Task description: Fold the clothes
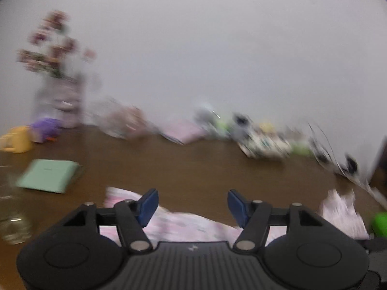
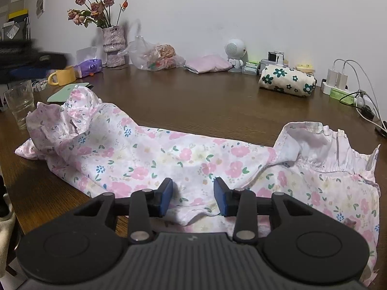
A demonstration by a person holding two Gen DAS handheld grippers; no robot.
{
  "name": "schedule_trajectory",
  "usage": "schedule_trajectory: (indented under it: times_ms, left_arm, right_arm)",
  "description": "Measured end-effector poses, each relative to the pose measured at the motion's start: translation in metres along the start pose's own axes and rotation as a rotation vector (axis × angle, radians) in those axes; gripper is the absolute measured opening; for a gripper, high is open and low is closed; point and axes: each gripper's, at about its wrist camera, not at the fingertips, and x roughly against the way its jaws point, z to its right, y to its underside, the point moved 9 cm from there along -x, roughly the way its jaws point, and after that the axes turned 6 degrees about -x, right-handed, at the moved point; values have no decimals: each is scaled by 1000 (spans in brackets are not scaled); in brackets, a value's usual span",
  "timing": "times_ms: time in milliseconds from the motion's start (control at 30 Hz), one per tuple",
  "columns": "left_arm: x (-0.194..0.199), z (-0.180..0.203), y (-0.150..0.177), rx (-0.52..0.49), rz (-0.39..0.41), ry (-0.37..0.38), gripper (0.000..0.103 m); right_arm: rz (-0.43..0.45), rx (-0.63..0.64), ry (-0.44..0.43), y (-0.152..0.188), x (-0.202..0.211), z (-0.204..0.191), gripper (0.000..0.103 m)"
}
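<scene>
A pink floral garment lies spread and rumpled across the brown table, with a bunched sleeve at the left and a ruffled sleeve at the right. My right gripper is open and low over the garment's near hem, a fold of cloth between its blue pads without being pinched. In the blurred left wrist view the left gripper is open and empty above the table, with the same garment just under and behind its fingers.
Along the wall stand a vase of dried roses, a plastic bag, a folded pink cloth, a flowered roll and chargers with cables. At left are a glass, a yellow mug and a green notebook.
</scene>
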Motion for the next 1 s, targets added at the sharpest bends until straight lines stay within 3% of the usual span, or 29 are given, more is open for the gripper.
schedule_trajectory:
  times_ms: [100, 233, 267, 333, 433, 533, 600, 733, 867, 1000]
  left_arm:
    - [-20, -1, 17, -2, -72, 4, 39]
    - [-47, -3, 40, -5, -169, 9, 39]
    - [-53, -4, 45, -5, -193, 10, 33]
    - [-64, -6, 55, 0, -235, 13, 31]
    - [-61, -20, 48, 42, -198, -36, 30]
    - [-58, -23, 45, 7, -161, -113, 33]
    - [-62, -27, 52, 0, -185, -129, 33]
    - [-51, -25, 54, 39, -158, -128, 36]
    - [-32, -12, 48, 47, -96, -104, 52]
    - [-36, -6, 48, 4, -106, -109, 53]
  right_arm:
    - [3, -5, 2, -1, 0, 1, 38]
    - [7, -9, 8, 0, 1, 1, 38]
    - [8, -7, 9, 0, 1, 1, 38]
    - [8, -7, 8, 0, 1, 1, 38]
    - [7, -5, -1, 0, 1, 0, 38]
    - [7, -6, -1, 0, 1, 1, 38]
    - [8, -8, -1, 0, 1, 1, 38]
    - [10, -11, -1, 0, 2, 1, 38]
    - [11, -15, -2, -1, 1, 2, 38]
    - [12, -17, -2, -1, 1, 4, 38]
